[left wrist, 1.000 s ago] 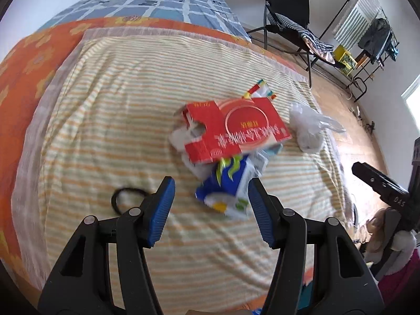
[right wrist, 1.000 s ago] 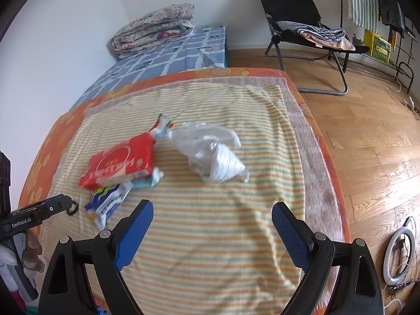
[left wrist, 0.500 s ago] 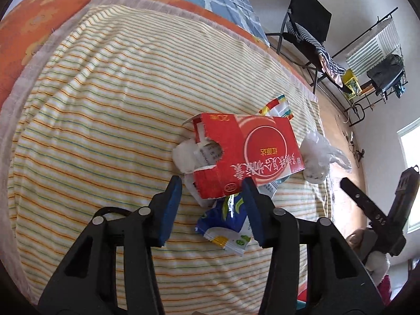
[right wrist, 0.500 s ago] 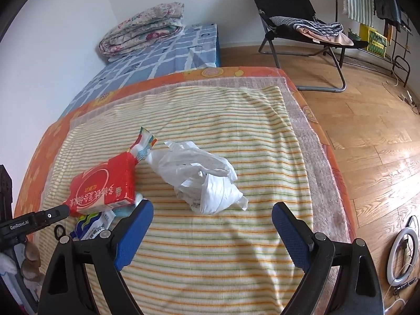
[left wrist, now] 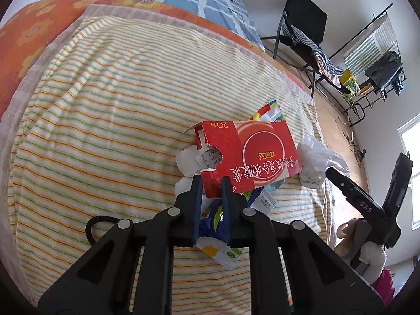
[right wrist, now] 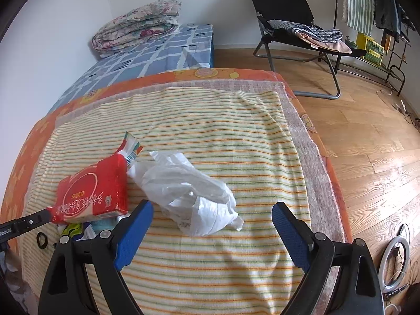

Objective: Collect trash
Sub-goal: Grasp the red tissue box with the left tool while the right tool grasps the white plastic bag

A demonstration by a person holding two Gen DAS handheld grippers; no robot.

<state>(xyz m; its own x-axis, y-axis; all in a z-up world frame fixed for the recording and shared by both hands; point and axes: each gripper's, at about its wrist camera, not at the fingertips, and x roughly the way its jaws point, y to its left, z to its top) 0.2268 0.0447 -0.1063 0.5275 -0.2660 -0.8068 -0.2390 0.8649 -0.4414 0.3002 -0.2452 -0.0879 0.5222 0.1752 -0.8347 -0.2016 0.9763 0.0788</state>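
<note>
We see the red carton on the striped blanket, and we take it as our landmark. Its torn end is open, and crumpled white paper sticks out of this end. The left gripper has its fingers narrow and pinched on the torn corner flap of the carton. Under the near edge of the carton lies a blue and yellow wrapper. A small colourful packet shows behind the far edge of the carton. Just to the right of the carton lies a white plastic bag, crumpled; what is inside we cannot tell. The right gripper hovers near this bag, its blue fingers spread wide and holding nothing.
</note>
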